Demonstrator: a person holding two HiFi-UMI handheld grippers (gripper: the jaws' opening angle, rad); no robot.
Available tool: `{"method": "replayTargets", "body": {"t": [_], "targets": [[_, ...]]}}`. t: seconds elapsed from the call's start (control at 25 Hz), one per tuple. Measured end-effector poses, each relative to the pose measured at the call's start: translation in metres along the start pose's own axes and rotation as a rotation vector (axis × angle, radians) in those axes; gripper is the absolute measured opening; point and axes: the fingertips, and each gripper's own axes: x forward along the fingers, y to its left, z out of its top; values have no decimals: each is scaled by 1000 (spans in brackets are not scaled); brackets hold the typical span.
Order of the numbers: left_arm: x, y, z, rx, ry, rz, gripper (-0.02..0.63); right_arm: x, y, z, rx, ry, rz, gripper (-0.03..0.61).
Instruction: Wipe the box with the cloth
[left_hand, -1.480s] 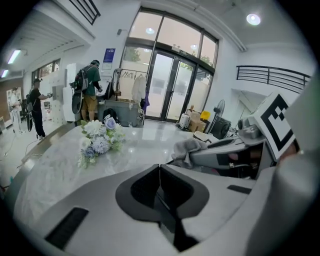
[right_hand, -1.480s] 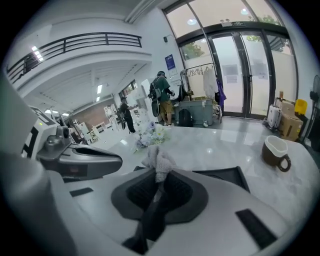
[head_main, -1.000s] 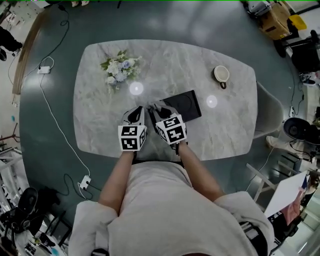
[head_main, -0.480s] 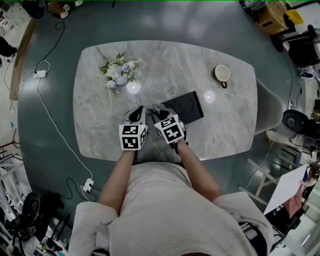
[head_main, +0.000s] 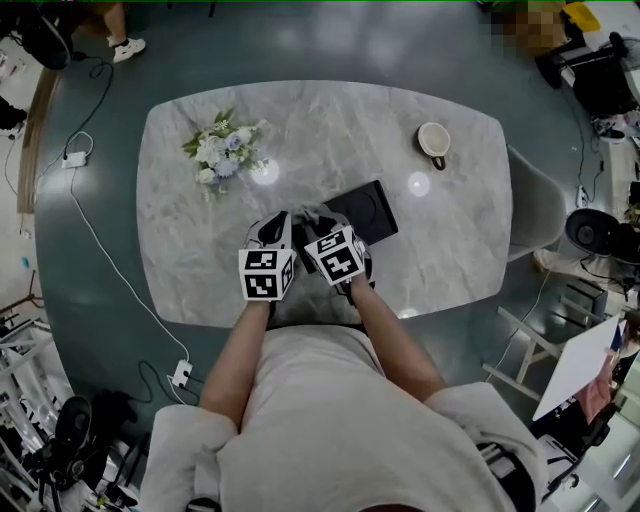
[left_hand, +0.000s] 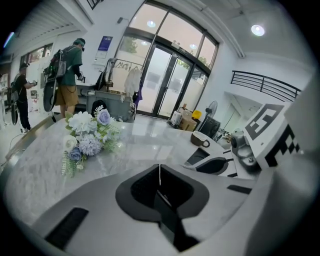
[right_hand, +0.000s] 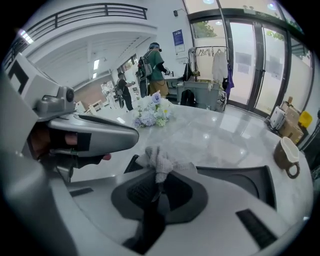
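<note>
A flat black box (head_main: 366, 211) lies on the marble table (head_main: 440, 240), just right of both grippers. My right gripper (head_main: 320, 226) is shut on a small grey cloth (right_hand: 161, 159), which bunches out of the jaw tips over the box's near left corner (right_hand: 239, 176). In the right gripper view the gripper (right_hand: 159, 183) pinches the cloth between closed jaws. My left gripper (head_main: 272, 230) sits close beside it on the left, jaws shut with nothing between them (left_hand: 159, 171). The box (left_hand: 198, 156) shows to its right, behind the right gripper's body (left_hand: 260, 142).
A bunch of pale flowers (head_main: 218, 150) lies at the table's far left. A cup (head_main: 434, 142) stands at the far right. A person with a backpack (left_hand: 67, 75) stands beyond the table. Cables and a power strip (head_main: 181, 374) lie on the floor at the left.
The head view has drifted, so the table sits slightly further left. Both grippers hold nearly the same stance; the right one has edged a little toward the left one.
</note>
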Motion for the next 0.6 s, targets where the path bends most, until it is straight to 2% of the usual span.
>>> {"method": "replayTargets", "body": {"t": [0.36, 0.6], "targets": [[13, -26, 5, 35, 16, -25, 29, -11, -32, -9, 49, -14, -25, 48], [20, -40, 9, 52, 17, -32, 29, -19, -35, -12, 67, -15, -18, 48]]}}
